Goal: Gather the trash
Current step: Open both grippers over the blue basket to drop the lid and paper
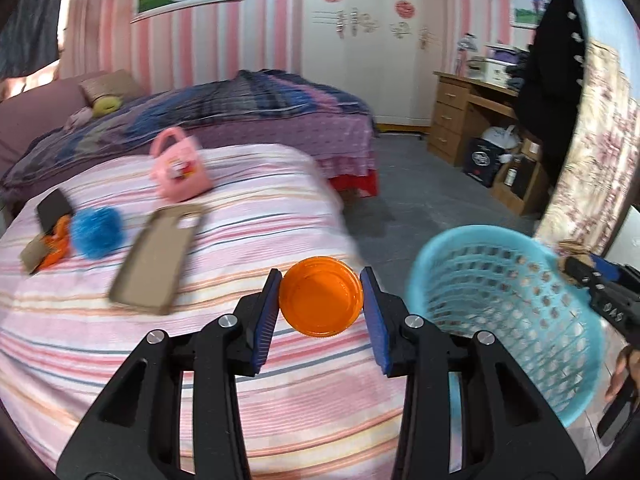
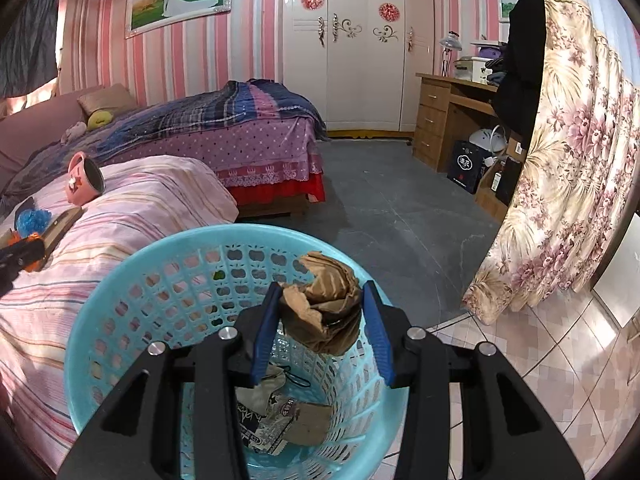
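Observation:
My left gripper (image 1: pixel 321 300) is shut on an orange plastic lid (image 1: pixel 321 296) and holds it above the striped bed (image 1: pixel 120 360), left of the light blue mesh basket (image 1: pixel 500 312). My right gripper (image 2: pixel 322 312) is shut on a crumpled brown paper wad (image 2: pixel 324 308) and holds it over the open mouth of the basket (image 2: pixel 132 280). Paper wrappers (image 2: pixel 280 416) lie at the basket's bottom. The right gripper also shows at the right edge of the left wrist view (image 1: pixel 600 292).
On the striped bed lie a brown phone case (image 1: pixel 156 256), a blue fluffy ball (image 1: pixel 98 232), a pink mug (image 1: pixel 178 172), and an orange item with dark cards (image 1: pixel 48 236). A second bed (image 2: pixel 224 128), wardrobe (image 2: pixel 352 48), desk (image 2: pixel 452 108) and floral curtain (image 2: pixel 568 160) surround grey floor.

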The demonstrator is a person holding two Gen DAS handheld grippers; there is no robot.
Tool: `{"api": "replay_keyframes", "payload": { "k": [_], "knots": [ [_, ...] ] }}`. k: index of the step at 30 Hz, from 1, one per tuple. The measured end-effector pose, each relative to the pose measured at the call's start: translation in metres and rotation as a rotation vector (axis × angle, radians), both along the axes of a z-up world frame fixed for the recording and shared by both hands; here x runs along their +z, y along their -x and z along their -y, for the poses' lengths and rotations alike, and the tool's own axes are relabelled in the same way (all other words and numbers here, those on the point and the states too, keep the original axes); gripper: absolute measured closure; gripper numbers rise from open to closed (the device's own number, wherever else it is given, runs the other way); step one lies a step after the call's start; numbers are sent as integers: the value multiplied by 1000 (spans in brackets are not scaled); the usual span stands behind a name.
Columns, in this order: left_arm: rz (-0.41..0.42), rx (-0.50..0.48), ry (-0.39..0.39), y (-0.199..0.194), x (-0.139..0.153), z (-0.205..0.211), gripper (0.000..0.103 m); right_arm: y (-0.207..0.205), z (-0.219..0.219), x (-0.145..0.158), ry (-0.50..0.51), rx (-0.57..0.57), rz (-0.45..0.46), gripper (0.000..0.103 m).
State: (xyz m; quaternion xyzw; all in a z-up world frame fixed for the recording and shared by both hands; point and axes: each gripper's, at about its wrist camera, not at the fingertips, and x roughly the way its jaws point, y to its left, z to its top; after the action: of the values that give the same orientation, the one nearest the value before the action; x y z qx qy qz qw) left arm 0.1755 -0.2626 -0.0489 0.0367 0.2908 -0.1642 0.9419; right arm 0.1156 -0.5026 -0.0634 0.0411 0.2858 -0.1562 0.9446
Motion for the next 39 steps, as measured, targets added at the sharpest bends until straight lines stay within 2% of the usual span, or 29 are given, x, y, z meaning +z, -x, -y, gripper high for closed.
{"api": "replay_keyframes", "payload": {
  "k": [6, 15, 16, 18, 21, 26, 28, 29, 30, 32, 36, 39],
  "knots": [
    [2, -103, 9, 8, -3, 51, 64, 0, 7, -3, -16, -3, 3, 62],
    [-21, -183, 13, 10, -9, 91, 63, 3, 15, -3, -28, -26, 14, 62],
    [-24, -190, 8, 10, -9, 93, 61, 2, 15, -3, -29, -26, 14, 62],
    [-11, -188, -2, 10, -8, 94, 43, 2, 14, -3, -26, -24, 13, 62],
    [27, -167, 4, 9, -1, 88, 22, 1, 11, -4, -21, -15, 5, 62],
    [30, -112, 10, -1, 2, 66, 13, 1, 8, -4, -28, -4, 9, 61],
    [25, -88, 14, -5, 2, 54, 11, 2, 7, -3, -29, -10, 16, 52],
    [25, -74, 16, -7, 2, 48, 11, 3, 6, -2, -22, -20, 24, 38],
    [25, -63, 17, -9, 2, 42, 10, 2, 4, -2, -19, -22, 26, 29],
    [25, -35, 18, -13, 3, 28, 9, 1, 0, 0, -21, -23, 33, 26],
    [31, 25, 22, -19, 6, -2, 7, -3, -6, 2, -19, -32, 30, 14],
    [31, 55, 22, -21, 6, -22, 6, -6, -15, 6, 0, -46, 26, 12]
  ]
}}
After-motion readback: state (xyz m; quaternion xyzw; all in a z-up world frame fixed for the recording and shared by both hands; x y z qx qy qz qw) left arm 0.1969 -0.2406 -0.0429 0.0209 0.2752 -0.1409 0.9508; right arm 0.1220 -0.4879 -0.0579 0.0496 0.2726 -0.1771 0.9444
